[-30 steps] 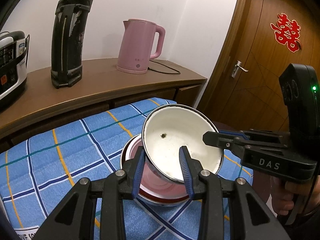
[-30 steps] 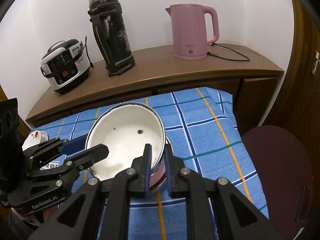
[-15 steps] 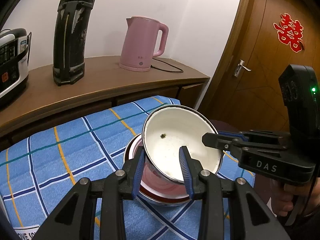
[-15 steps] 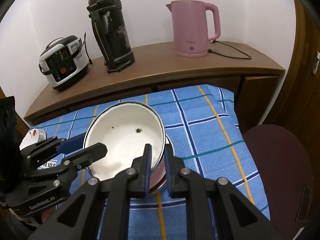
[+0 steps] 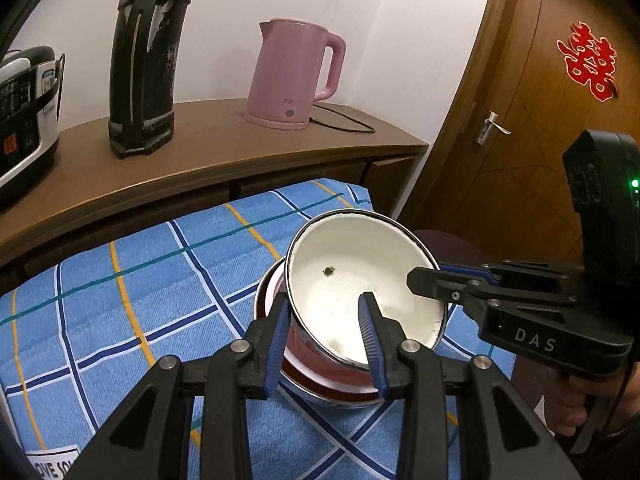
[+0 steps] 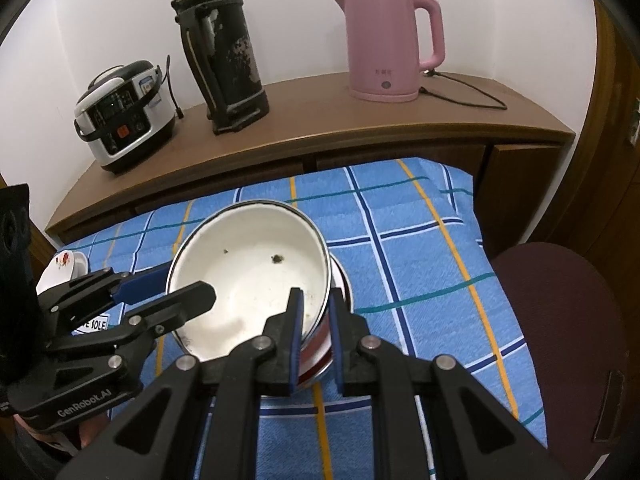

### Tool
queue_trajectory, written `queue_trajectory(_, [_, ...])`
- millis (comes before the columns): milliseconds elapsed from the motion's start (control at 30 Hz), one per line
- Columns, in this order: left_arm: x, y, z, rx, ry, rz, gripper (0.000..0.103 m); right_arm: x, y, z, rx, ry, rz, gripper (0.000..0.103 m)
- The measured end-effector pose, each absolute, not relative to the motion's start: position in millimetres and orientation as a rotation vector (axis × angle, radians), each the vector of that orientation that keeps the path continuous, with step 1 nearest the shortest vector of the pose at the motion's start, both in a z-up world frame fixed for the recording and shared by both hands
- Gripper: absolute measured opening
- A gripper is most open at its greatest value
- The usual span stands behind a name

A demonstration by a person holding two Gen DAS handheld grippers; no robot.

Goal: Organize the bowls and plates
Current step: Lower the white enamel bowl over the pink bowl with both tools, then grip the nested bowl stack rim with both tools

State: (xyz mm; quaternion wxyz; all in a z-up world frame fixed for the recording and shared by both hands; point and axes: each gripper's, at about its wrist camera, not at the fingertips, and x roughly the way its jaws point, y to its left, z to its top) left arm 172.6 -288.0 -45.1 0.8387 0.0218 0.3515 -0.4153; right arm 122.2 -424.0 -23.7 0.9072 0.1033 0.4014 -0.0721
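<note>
A white enamel bowl (image 5: 352,280) (image 6: 248,276) with dark specks inside sits tilted in a red bowl (image 5: 320,380) (image 6: 320,356) on the blue checked tablecloth (image 5: 120,300). My left gripper (image 5: 324,300) straddles the white bowl's near rim, one finger outside and one inside, shut on its wall. In the right wrist view the left gripper (image 6: 180,286) holds the bowl's left side. My right gripper (image 6: 316,294) is shut on the white bowl's rim at the opposite side. In the left wrist view the right gripper (image 5: 420,280) reaches in from the right.
Behind the table a wooden sideboard (image 6: 320,128) carries a pink kettle (image 6: 388,44), a black flask (image 6: 224,48) and a rice cooker (image 6: 124,112). A small flowered dish (image 6: 64,268) lies at the cloth's left. A dark red chair seat (image 6: 560,320) and a wooden door (image 5: 540,100) are to the right.
</note>
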Motion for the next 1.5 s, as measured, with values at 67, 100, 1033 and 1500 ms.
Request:
queue_trajectory(67, [173,-288,-45,0.047,0.747,-0.876,0.038,123,-424,-24,0.21,0.834,-0.148,0.013])
queue_trajectory(100, [173,-288,-45,0.047,0.749,-0.876,0.038,123,-424,-25,0.209,0.837,-0.148,0.013])
queue_trajectory(1033, [173,-294,-50,0.087,0.785,-0.875,0.038,122,-426,-34,0.197,0.865,-0.153,0.013])
queue_trajectory(1500, [173,-296,-51,0.094,0.787,-0.883,0.038,123,-426,-34,0.197,0.87,-0.157,0.013])
